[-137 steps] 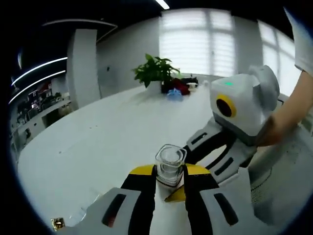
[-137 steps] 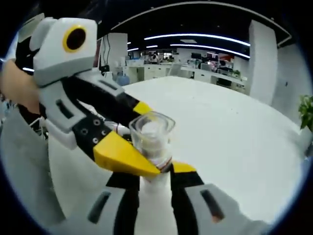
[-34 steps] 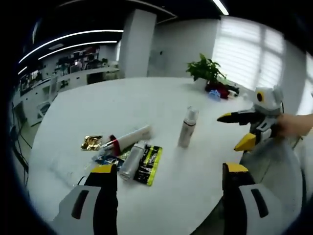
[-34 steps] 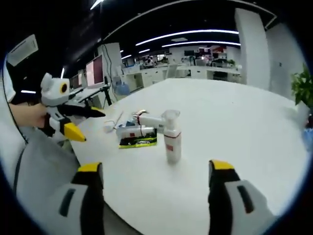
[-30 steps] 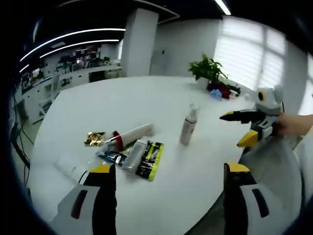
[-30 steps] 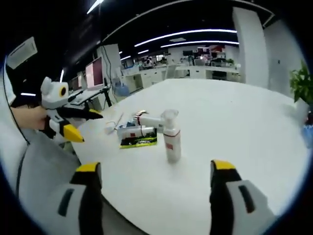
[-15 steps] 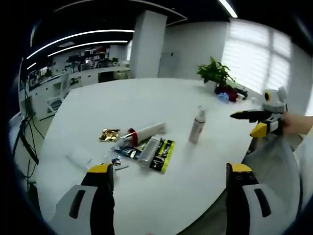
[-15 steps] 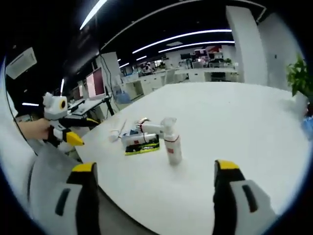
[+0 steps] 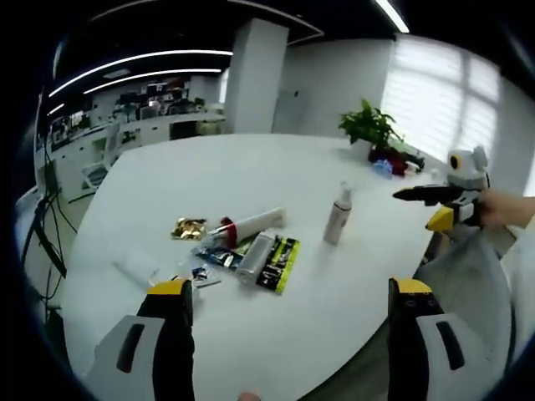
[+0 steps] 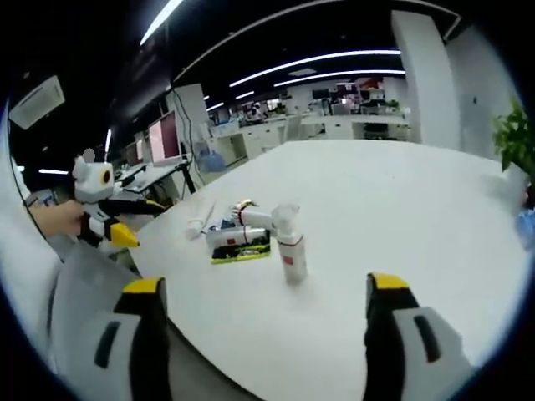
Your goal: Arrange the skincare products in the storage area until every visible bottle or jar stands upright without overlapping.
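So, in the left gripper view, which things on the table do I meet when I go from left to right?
Gold foil packet → white tube with a red cap, lying down → green and black sachet → upright white pump bottle → potted plant at the far edge → the right gripper, held open beside the table.

Long strip lights (image 10: 318, 63) on the dark ceiling and a big bright window (image 9: 456, 100) light the room. The window glows so white that it looks washed out. The white table (image 9: 251, 192) shines softly (with faint shadows). Straight lines bend near the edges, and far desks look blurry.
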A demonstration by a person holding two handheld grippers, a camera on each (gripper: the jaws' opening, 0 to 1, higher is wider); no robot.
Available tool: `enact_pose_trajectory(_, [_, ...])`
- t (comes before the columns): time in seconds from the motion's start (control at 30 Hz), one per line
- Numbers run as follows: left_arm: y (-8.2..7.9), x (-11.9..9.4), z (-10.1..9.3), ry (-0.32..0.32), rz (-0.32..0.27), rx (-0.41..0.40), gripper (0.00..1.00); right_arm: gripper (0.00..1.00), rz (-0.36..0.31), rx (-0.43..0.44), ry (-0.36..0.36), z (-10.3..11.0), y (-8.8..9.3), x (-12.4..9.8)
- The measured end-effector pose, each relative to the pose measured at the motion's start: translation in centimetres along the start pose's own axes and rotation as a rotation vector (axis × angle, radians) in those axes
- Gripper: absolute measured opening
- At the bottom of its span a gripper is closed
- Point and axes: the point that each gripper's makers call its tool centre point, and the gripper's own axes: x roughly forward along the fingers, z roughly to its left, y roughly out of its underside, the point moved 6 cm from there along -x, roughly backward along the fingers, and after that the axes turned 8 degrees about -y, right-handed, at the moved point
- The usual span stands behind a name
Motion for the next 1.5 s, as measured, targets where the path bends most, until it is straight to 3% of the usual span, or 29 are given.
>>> enact_pose_trajectory(0.27, [-0.1, -0.3, 0.2, -0.007, -0.009, -0.005, 0.97, 0.99, 0.020, -0.040, -0.018, -1.2, -1.6, 0.8])
enact_pose_trajectory(0.6, [-0.3, -0.5, 0.3, -0.013, -0.023, -0.025, 0.94, 0.94, 0.024, -0.108, -0.061, -3.0, -6.5, 2.4])
enact_pose_trajectory(1.13, [0.0, -0.8, 0.5, -0.035, -0.025, -0.063, 0.94, 0.87, 0.151, -0.222, -0.190, -5.0, -12.4, 7.2])
enact_pose_trajectory(1.23, [-0.1, -0.7, 0.4, -0.030, -0.027, -0.065, 0.94, 0.87, 0.175, -0.281, -0.201, -5.3, -13.6, 8.4])
enact_pose_trajectory(1.37, [-0.1, -0.4, 0.3, -0.020, -0.018, -0.051, 0.94, 0.85, 0.191, -0.323, -0.219, -5.5, -14.6, 10.0])
enact_pose_trajectory(1.5, [-0.1, -0.2, 0.6, -0.025, -0.012, -0.053, 0.94, 0.80, 0.252, -0.384, -0.251, -6.0, -14.7, 12.2])
